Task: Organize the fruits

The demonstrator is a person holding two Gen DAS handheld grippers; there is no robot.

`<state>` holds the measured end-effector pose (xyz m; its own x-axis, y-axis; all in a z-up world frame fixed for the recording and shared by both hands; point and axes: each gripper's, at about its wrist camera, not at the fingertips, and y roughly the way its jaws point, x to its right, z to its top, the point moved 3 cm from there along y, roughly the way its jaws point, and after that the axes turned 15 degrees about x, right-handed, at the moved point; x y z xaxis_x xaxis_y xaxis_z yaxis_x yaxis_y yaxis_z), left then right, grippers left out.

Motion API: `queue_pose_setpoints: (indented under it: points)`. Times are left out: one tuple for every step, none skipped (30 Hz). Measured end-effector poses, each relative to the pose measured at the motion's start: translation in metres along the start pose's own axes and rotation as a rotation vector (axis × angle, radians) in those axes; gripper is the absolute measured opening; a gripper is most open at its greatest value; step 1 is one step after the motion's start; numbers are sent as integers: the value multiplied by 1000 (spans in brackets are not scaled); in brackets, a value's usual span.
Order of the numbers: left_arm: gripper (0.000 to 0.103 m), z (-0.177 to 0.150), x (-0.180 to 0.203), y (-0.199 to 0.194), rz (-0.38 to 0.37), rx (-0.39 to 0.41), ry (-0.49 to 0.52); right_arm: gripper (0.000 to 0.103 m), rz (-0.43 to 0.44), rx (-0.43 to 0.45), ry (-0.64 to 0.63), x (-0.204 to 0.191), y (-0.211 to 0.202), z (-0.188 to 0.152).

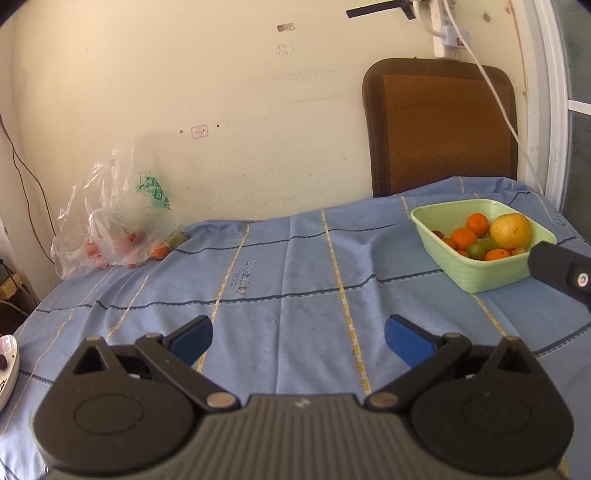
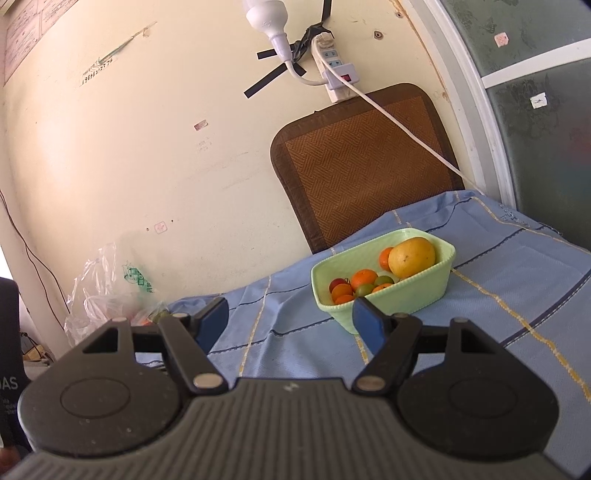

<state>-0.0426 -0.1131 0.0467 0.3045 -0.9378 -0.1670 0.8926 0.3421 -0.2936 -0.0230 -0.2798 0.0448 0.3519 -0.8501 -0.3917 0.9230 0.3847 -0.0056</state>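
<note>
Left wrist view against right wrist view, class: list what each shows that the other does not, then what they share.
Only the left wrist view: a white plate's edge and the right gripper's black tip.

Only the right wrist view: a white light bulb and a dark cloth.

Both: the pale green plastic basket of oranges, the clear plastic bag of fruit, the blue checked tablecloth, the brown woven chair back.

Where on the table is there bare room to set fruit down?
Bare blue tablecloth stretches between the plastic bag of fruit at the far left and the green basket on the right. The basket itself is crowded with fruit.
</note>
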Motion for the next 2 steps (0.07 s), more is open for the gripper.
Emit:
queue_pose_setpoints:
  points:
    - [103,1,0,-1,-3,5,-1,76,0,3,-7,0,0,0]
    - [103,1,0,-1,-4,8,-3,76,-1,7,-16,-1,-1,-1]
